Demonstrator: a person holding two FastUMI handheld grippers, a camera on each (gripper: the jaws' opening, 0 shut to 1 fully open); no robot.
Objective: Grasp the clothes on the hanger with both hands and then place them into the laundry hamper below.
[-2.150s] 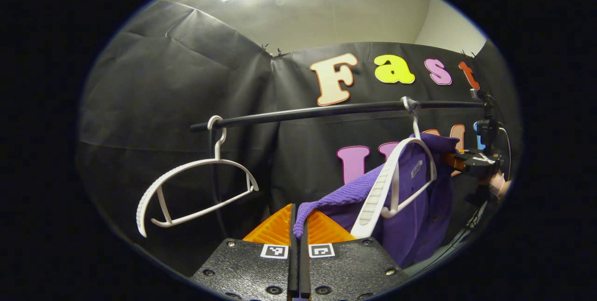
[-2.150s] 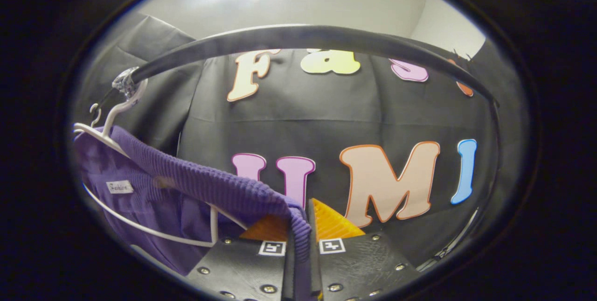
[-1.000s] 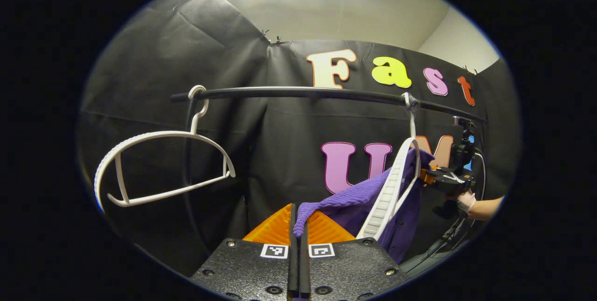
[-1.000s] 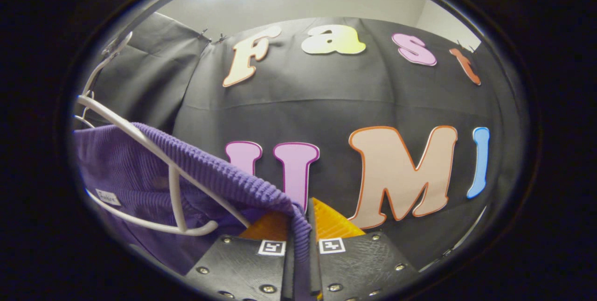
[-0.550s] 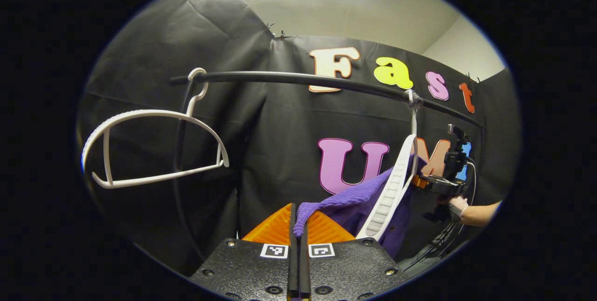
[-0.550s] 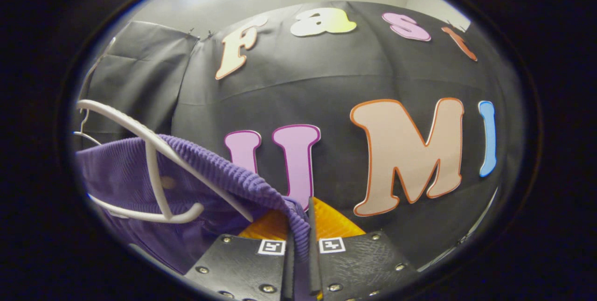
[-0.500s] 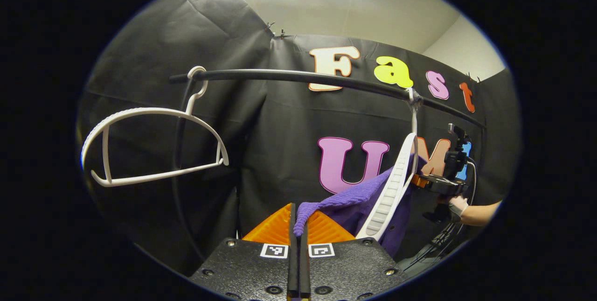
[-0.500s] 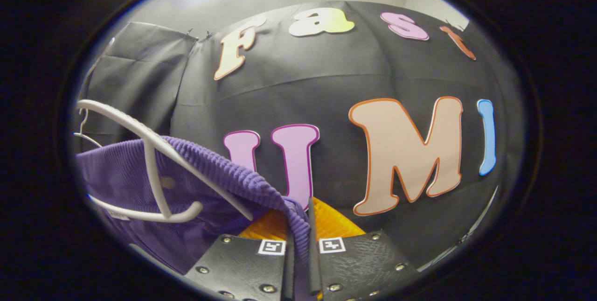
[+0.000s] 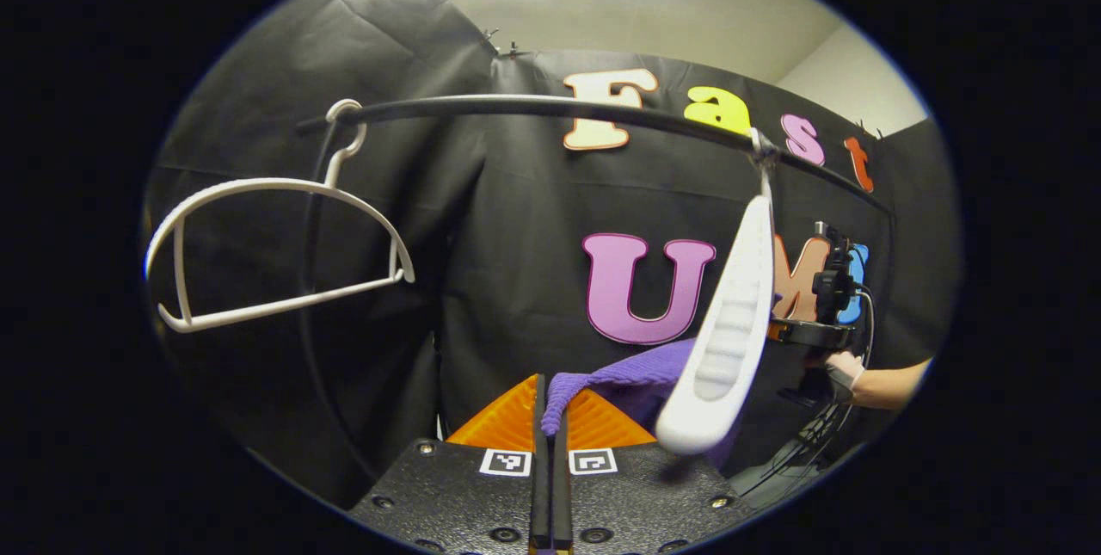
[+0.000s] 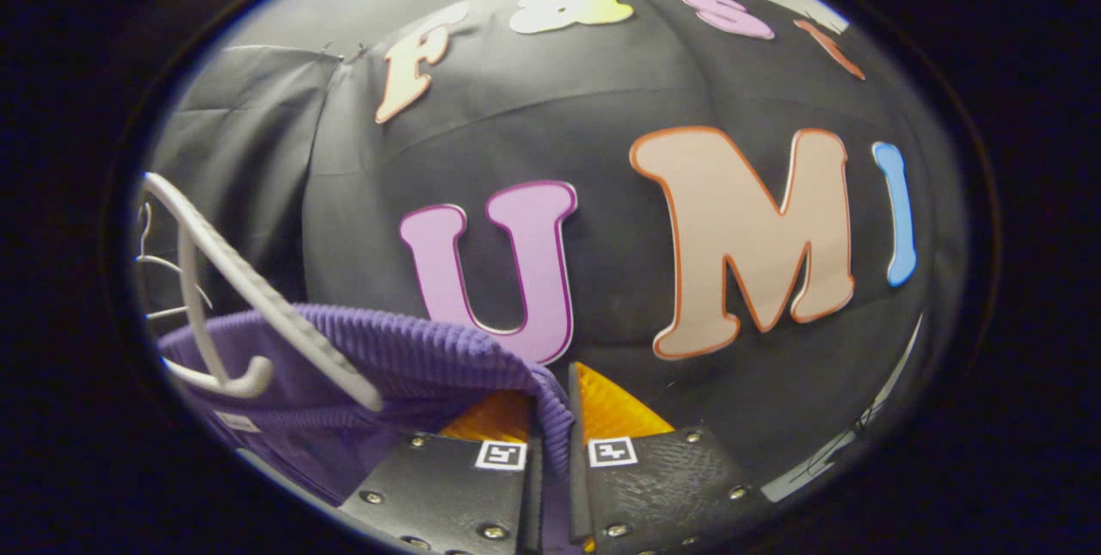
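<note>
Both the left hand-held gripper (image 9: 550,417) and right hand-held gripper (image 10: 552,417) pinch the purple shirt (image 10: 404,357); the left gripper view adds an empty white hanger (image 9: 267,254) on the black rail (image 9: 533,107).

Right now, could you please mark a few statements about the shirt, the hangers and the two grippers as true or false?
1. The left gripper is shut on the purple shirt. True.
2. The right gripper is open and holds nothing. False: it is shut on the shirt's ribbed edge.
3. Two white hangers hang on the black rail. True: a bare hanger on the left and the shirt's hanger on the right.
4. The shirt's collar sits high on its hanger's shoulders. False: the cloth lies low, by that hanger's lower end.
5. A hand holds the far gripper in the left gripper view. True.
</note>
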